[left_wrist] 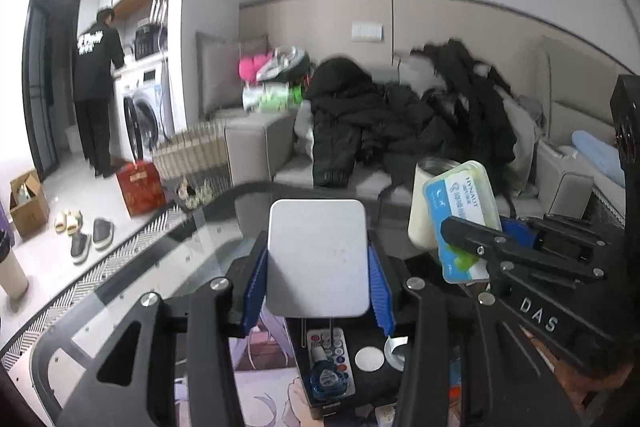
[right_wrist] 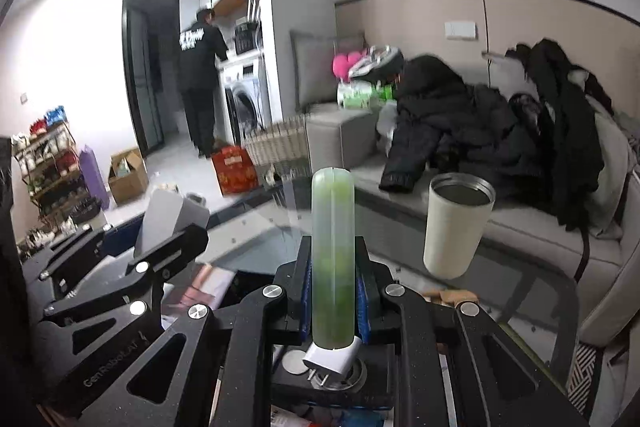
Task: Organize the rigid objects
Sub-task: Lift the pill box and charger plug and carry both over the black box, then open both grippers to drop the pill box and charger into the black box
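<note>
Right now both grippers are raised above the glass table (left_wrist: 168, 251), pointing toward the sofa (right_wrist: 520, 227). Left gripper (left_wrist: 318, 267) level, jaws narrowed onto a flat grey box (left_wrist: 318, 259) clamped between the blue pads (left_wrist: 256, 283), box upright at 12 o'clock of the left wrist view. Right gripper (right_wrist: 334, 287) also level, jaws pinched on a green-and-blue plastic case (right_wrist: 333, 259), seen edge-on and standing vertical; same case appears at 3 o'clock in the left view, label facing the camera. Cream tumbler (right_wrist: 456, 227), open top, stands on the table at 2 o'clock of the right gripper, apart from it. Below the glass: remote control (left_wrist: 332, 355) at 6 o'clock in the left view, white plug adapter (right_wrist: 332, 357) at 6 o'clock in the right view. Black coats (left_wrist: 400, 115) piled on the sofa.
</note>
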Demonstrator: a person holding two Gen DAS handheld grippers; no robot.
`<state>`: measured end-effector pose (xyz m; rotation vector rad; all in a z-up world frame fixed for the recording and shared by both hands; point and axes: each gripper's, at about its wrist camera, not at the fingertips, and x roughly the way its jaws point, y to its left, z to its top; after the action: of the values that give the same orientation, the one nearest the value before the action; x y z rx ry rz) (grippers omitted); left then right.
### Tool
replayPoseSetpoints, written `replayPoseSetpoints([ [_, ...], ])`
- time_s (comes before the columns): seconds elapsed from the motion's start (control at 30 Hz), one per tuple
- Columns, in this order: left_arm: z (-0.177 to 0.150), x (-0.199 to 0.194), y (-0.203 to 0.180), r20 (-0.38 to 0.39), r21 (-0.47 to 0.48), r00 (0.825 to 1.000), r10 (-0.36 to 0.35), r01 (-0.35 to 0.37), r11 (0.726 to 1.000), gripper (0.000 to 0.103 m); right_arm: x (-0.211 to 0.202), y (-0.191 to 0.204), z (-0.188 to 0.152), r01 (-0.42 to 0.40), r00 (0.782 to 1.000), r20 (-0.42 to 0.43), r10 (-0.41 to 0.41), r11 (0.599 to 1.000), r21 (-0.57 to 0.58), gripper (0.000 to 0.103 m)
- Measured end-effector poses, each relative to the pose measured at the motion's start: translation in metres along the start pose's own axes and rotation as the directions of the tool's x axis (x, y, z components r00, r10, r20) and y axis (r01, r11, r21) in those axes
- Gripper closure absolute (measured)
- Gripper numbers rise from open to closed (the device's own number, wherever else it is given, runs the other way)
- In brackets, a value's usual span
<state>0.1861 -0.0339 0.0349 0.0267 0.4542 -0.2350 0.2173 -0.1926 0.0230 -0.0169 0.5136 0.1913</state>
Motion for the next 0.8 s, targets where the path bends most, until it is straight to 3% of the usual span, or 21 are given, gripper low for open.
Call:
replayPoseSetpoints([
  [0.17, -0.004, 0.041, 0.001, -0.161, -0.032, 0.987, -0.025, 0.02, 0.999, 0.06, 0.037, -0.013, -0.007, 0.004, 0.986, -0.164, 0.002, 0.999, 0.035, 0.086],
  [0.33, -0.011, 0.061, -0.01, -0.273, -0.012, 0.961, -0.047, 0.046, 0.999, 0.06, 0.065, -0.023, -0.022, 0.009, 0.953, -0.302, 0.006, 0.999, 0.049, 0.086],
  [0.6, -0.025, 0.081, -0.014, -0.382, -0.023, 0.923, -0.051, 0.046, 0.999, 0.06, 0.079, -0.03, -0.033, 0.046, 0.935, -0.354, -0.035, 0.999, 0.025, 0.086],
  [0.8, -0.03, 0.083, -0.015, -0.404, -0.039, 0.912, -0.072, 0.062, 0.997, 0.06, 0.084, -0.03, -0.038, 0.034, 0.926, -0.376, -0.023, 0.999, 0.023, 0.086],
])
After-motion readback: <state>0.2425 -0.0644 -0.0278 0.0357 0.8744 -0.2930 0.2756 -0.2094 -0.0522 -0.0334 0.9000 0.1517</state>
